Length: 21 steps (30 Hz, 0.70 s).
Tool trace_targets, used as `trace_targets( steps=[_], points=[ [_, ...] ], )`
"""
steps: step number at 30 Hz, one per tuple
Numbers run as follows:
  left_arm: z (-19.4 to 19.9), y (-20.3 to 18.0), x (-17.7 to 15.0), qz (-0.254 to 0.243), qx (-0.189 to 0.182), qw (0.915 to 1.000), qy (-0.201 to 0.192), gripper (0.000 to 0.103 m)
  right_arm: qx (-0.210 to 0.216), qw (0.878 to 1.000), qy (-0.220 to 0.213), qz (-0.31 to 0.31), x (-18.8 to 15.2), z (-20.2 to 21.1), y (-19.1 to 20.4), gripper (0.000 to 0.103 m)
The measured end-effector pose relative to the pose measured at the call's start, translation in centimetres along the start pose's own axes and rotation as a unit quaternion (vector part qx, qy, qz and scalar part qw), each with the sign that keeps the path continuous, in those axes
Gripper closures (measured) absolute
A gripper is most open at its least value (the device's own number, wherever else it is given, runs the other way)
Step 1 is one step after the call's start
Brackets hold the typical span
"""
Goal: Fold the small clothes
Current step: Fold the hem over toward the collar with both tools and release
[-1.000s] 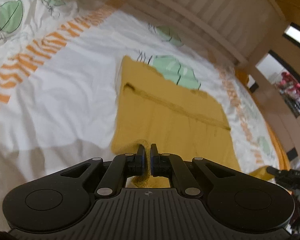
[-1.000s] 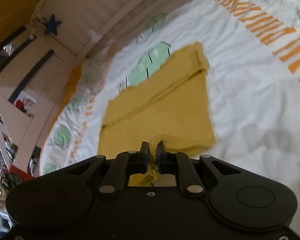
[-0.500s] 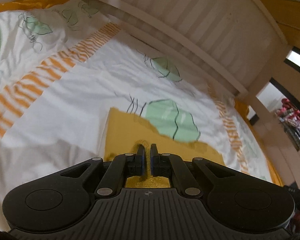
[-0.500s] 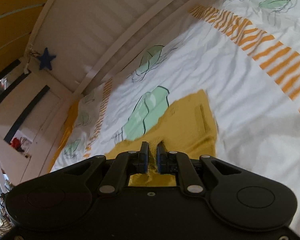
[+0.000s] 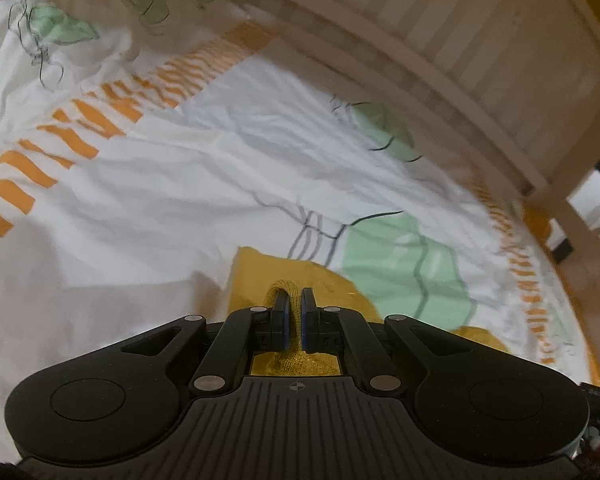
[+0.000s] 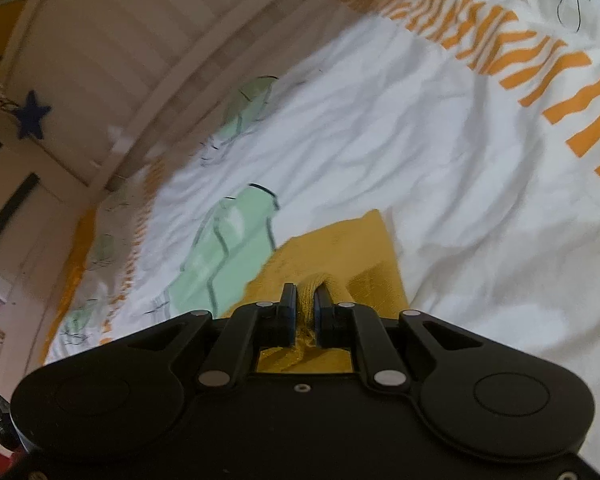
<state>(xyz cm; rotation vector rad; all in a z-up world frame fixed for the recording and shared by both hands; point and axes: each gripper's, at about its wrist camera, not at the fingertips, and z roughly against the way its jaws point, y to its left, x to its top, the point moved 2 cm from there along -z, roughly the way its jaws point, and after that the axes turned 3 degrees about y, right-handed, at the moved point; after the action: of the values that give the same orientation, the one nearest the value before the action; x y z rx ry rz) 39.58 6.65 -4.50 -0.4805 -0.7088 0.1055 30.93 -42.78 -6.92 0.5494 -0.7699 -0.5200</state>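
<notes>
A small mustard-yellow knit garment (image 5: 256,276) lies on a white bedsheet (image 5: 148,200). My left gripper (image 5: 295,300) is shut on a pinched fold of its edge. In the right wrist view the same garment (image 6: 352,240) shows beyond my right gripper (image 6: 305,296), which is shut on another fold of its edge. Most of the garment is hidden beneath the two gripper bodies; only its far edge shows.
The sheet has orange striped bands (image 5: 100,120) and green leaf prints (image 5: 404,264). A white slatted bed rail (image 5: 420,40) runs along the far side. A blue star (image 6: 32,114) hangs at the rail's end. A doorway (image 5: 596,208) is at the right.
Both grippers have carried the pinched garment edge forward toward the far edge, so much less yellow fabric shows ahead of them than a second ago. Both stay shut.
</notes>
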Motion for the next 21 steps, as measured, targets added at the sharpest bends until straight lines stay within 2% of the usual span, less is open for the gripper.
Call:
trace_targets(
  steps=[6,9,11,12,13,14,18,21],
  points=[
    [-3.0,1.7,0.0,0.028,0.016,0.9994,0.012,0.096,-0.015,1.000,0.006,0.004,0.1,-1.9,-0.6,0.082],
    [-3.8,2.3,0.0,0.037,0.009,0.9991,0.021,0.095,-0.014,1.000,0.001,-0.004,0.4,-2.2,-0.9,0.081],
    [-3.7,2.5,0.1,0.044,0.015,0.9989,0.011,0.091,-0.019,1.000,-0.017,0.004,0.6,-1.7,-0.7,0.059],
    [-3.2,2.5,0.3,0.040,0.021,0.9990,-0.002,0.087,-0.025,0.999,-0.026,0.012,0.7,-1.4,-0.5,0.038],
    [-2.8,2.4,0.5,0.032,0.029,0.9989,-0.016,0.073,-0.031,0.999,-0.032,0.021,0.8,-1.1,-0.4,0.025],
    [-2.3,2.2,0.7,0.021,0.037,0.9987,-0.027,0.069,-0.037,0.998,-0.037,0.035,0.9,-0.7,-0.1,0.026],
    [0.4,0.1,0.4,-0.059,0.052,0.9956,-0.051,0.067,-0.063,0.990,-0.041,0.117,0.0,0.6,2.1,0.026],
    [1.8,-2.0,-1.6,-0.136,0.055,0.9882,-0.042,0.064,-0.088,0.975,-0.028,0.202,-2.0,0.8,4.3,0.026]
  ],
)
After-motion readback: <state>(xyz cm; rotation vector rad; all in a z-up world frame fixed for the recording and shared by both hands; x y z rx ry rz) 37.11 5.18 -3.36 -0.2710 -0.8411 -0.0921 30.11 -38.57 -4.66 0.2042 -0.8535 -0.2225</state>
